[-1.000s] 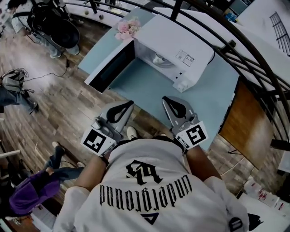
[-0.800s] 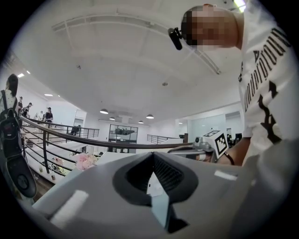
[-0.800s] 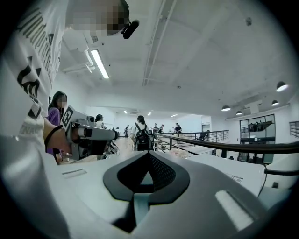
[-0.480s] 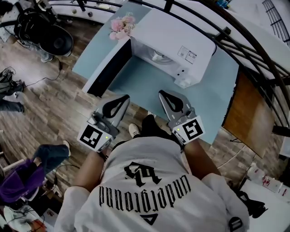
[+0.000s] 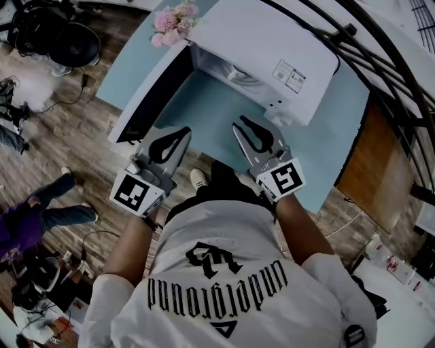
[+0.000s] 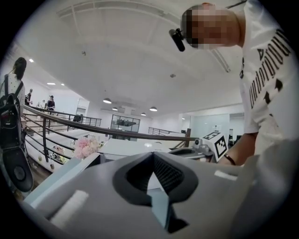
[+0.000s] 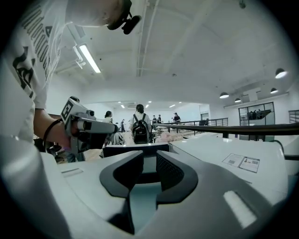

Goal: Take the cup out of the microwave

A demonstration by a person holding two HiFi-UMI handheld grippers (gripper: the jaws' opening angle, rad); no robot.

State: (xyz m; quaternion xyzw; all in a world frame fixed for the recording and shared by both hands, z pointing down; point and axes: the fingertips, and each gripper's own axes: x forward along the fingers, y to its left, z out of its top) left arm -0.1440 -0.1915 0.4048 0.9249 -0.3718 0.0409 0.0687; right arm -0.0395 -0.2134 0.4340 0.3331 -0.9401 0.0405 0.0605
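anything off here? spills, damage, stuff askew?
Nothing stands out. The microwave sits on the blue table with its door swung open, and no spill or damage shows.

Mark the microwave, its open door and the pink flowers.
microwave (image 5: 262, 34), head view, on its white top panel.
door (image 5: 158, 95), head view, on the dark inner face.
pink flowers (image 5: 166, 19), head view, on the blossoms.

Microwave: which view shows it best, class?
Head view: the microwave shows whole from above, door swung open. The left gripper view shows only a strip of its top; the right gripper view, its top and label.
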